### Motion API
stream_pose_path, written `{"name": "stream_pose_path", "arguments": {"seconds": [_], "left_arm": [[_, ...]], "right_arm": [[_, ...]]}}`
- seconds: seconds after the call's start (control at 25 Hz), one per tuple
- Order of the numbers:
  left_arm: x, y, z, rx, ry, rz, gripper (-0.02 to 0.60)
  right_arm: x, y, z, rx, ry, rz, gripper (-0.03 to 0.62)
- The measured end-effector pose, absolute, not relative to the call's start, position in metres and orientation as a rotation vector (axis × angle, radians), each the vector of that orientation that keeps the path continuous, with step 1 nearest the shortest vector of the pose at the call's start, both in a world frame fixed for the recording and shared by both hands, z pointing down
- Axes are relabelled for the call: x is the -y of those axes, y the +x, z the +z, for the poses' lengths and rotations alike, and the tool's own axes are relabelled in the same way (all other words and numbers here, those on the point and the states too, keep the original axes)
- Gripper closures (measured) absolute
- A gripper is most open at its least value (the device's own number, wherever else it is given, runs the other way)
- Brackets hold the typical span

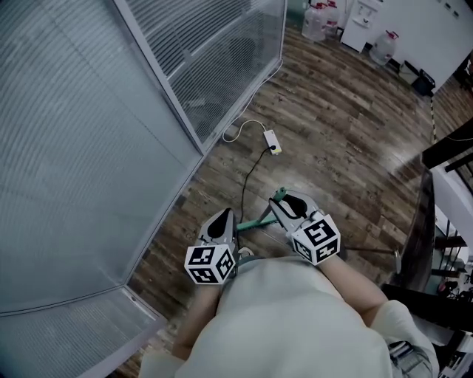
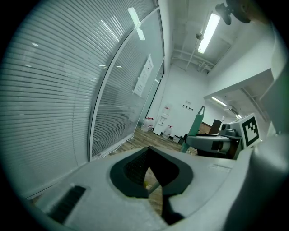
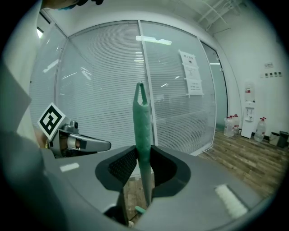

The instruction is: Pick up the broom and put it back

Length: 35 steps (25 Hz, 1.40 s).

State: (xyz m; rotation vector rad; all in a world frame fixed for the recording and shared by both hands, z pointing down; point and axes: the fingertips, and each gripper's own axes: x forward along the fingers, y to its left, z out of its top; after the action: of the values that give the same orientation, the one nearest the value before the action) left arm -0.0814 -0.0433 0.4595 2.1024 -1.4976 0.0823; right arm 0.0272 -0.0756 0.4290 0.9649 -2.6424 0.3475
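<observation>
A person looked down on two hand-held tongs over a dark wood-plank floor (image 1: pixel 340 125).

The right gripper (image 1: pixel 284 203), at about 1 o'clock from the person's body, was clenched on the teal-green, slender broom (image 1: pixel 259 219). In the right gripper view its two dark pads pressed on either side of the textured handle (image 3: pixel 142 126). From there the handle rose to 12 o'clock and ended in a small hanging loop.

The left gripper (image 1: pixel 222 221) sat at about 11 o'clock, just beside the right one. In the left gripper view its tips (image 2: pixel 150 155) were closed together. A thin length of the shaft crossed the hollow behind them, and it was not clear whether the pads pinched it.

In the head view the broom's long axis ran from 1 o'clock, at the right gripper, down to 7 o'clock, near the left gripper. The brush end was hidden under the person's pale shirt. The right hand looked to be carrying the load, so it would lead any move to put the broom back.

A tall curved glass partition with closed blinds (image 1: pixel 89 148) filled the view from 8 to 12 o'clock, close to the left gripper. A white power strip on a thin cable (image 1: pixel 272 140) lay on the floor at 12 o'clock, ahead of the broom's upper end. Dark furniture (image 1: pixel 425 214) stood along the edge at 3 o'clock. The open floor lay toward 1 and 2 o'clock, reaching clear water bottles (image 1: pixel 316 21) by the far wall. The long handle seemed most likely to knock the glass.
</observation>
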Motion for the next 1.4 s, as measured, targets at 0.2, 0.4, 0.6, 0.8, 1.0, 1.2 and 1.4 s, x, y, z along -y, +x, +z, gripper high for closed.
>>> {"name": "stream_pose_path", "arguments": {"seconds": [0.2, 0.4, 0.6, 0.8, 1.0, 1.2, 1.4], "left_arm": [[0.045, -0.113, 0.462, 1.525, 2.080, 0.068, 0.575], [0.043, -0.143, 0.460, 1.558, 2.049, 0.057, 0.575], [0.044, -0.174, 0.460, 1.591, 2.018, 0.045, 0.575], [0.043, -0.199, 0.462, 1.627, 1.983, 0.033, 0.575], [0.042, -0.223, 0.463, 1.667, 1.950, 0.017, 0.575], [0.043, -0.246, 0.464, 1.731, 1.897, -0.012, 0.575], [0.042, -0.265, 0.468, 1.791, 1.830, -0.039, 0.575]], "right_arm": [[0.080, -0.008, 0.430, 2.658, 0.914, 0.335, 0.493], [0.082, -0.042, 0.429, 2.671, 0.854, 0.329, 0.493], [0.088, -0.075, 0.429, 2.685, 0.808, 0.335, 0.493], [0.094, -0.106, 0.427, 2.708, 0.759, 0.331, 0.493], [0.100, -0.136, 0.427, 2.722, 0.711, 0.321, 0.493], [0.112, -0.167, 0.424, 2.741, 0.651, 0.311, 0.493], [0.126, -0.198, 0.420, 2.770, 0.579, 0.285, 0.493]]}}
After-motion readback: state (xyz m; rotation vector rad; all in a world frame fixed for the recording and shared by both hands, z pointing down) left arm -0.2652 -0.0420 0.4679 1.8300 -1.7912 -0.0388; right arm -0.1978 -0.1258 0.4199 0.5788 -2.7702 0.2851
